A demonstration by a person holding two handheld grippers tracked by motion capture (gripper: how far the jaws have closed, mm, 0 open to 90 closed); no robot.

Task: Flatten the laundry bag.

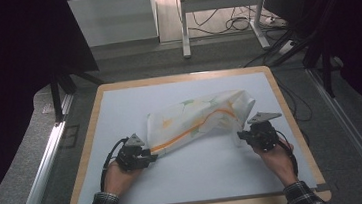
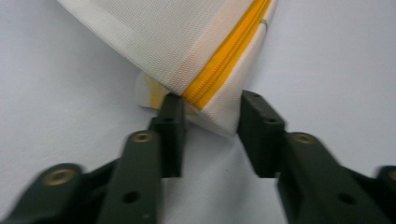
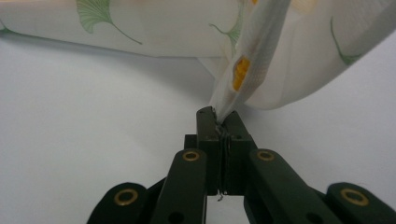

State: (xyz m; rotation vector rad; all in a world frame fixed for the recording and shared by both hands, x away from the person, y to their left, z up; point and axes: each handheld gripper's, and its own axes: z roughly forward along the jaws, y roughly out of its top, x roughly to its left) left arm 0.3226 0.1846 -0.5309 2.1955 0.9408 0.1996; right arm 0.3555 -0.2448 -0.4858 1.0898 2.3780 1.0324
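One gripper view shows the orange zipper (image 2: 224, 70) between the left gripper (image 2: 212, 119) jaws.

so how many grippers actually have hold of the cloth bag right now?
1. The right gripper is clamped on the cloth bag's edge; the left gripper straddles the zipper corner, pads not yet pressing.

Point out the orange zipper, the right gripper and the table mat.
orange zipper (image 2: 223, 70), left gripper view, on its teeth.
right gripper (image 3: 219, 116), right gripper view, between its fingertips.
table mat (image 1: 205, 170), high view, bare front part.
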